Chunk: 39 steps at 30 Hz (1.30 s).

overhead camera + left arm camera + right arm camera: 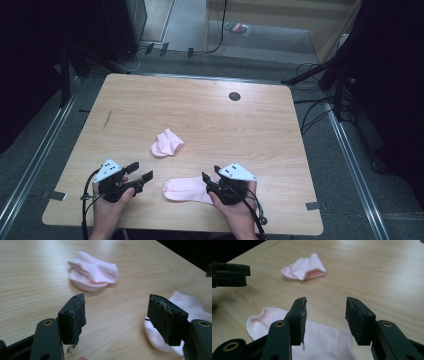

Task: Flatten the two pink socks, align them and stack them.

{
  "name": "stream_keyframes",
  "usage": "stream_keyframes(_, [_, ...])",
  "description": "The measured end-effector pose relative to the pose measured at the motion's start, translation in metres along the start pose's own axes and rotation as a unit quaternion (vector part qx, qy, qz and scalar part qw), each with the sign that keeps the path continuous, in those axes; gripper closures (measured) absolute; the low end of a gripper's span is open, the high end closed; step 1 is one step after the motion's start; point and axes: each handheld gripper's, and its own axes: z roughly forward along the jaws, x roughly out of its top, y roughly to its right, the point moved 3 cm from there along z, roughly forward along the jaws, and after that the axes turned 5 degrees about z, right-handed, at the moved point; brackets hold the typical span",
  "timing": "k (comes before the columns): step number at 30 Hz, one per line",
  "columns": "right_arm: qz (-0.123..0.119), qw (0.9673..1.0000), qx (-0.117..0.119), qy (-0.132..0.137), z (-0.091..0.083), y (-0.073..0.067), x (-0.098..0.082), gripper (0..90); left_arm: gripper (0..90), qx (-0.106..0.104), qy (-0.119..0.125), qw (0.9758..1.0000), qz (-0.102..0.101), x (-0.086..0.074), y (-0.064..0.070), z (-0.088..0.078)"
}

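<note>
Wooden table [200, 107], two pink socks on it.

Flat sock [187, 190] lies near front edge, between both hands, spread out.

Crumpled sock [167, 143] sits nearer table centre, well apart from flat one, folded on itself.

Left gripper [142, 174]: jaws parted, nothing between pads; in left gripper view bare wood shows in gap, flat sock beside one jaw.

Right gripper [209, 176]: jaws parted, pads clear of cloth, poised over cuff end of flat sock; grip on nothing.

Small dark round grommet [234, 96] near far edge.
</note>
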Motion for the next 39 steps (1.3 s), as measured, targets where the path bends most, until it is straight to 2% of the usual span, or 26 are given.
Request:
stream_keyframes(6, [-0.035,0.9992,0.02,0.001,0.03,-0.028,0.029,51.3,37.3,0.037,0.001,0.999,-0.024,-0.002,-0.021,-0.004])
stream_keyframes(11, [-0.036,0.999,0.026,-0.004,0.061,-0.042,0.047,51.3,37.9,0.052,0.002,0.9983,-0.025,-0.004,-0.027,-0.004])
stream_keyframes(13, [-0.044,0.9987,0.024,-0.008,0.074,-0.046,0.052,51.0,37.6,0.06,0.006,0.9978,-0.03,-0.004,-0.028,-0.004])
stream_keyframes(20, [-0.044,0.9982,0.017,-0.038,0.117,-0.049,0.06,48.0,37.5,0.056,0.0,0.9979,-0.033,-0.006,-0.029,0.0])
stream_keyframes(26, [-0.052,0.9962,0.001,-0.069,0.15,-0.047,0.061,47.4,37.5,0.058,-0.002,0.9978,-0.032,-0.007,-0.029,0.001])
stream_keyframes(30, [-0.052,0.9949,-0.004,-0.087,0.168,-0.044,0.061,42.4,38.0,0.06,-0.004,0.9978,-0.028,-0.007,-0.028,0.002])
stream_keyframes(35, [-0.051,0.993,-0.014,-0.105,0.184,-0.042,0.055,41.7,38.1,0.061,-0.009,0.9978,-0.024,-0.007,-0.027,0.003])
stream_keyframes(37, [-0.06,0.9916,-0.017,-0.114,0.189,-0.043,0.051,41.9,38.3,0.061,-0.009,0.9978,-0.026,-0.007,-0.027,0.003])
stream_keyframes(39, [-0.07,0.9911,-0.024,-0.111,0.19,-0.045,0.048,43.8,38.3,0.061,-0.007,0.9977,-0.029,-0.007,-0.027,0.003])
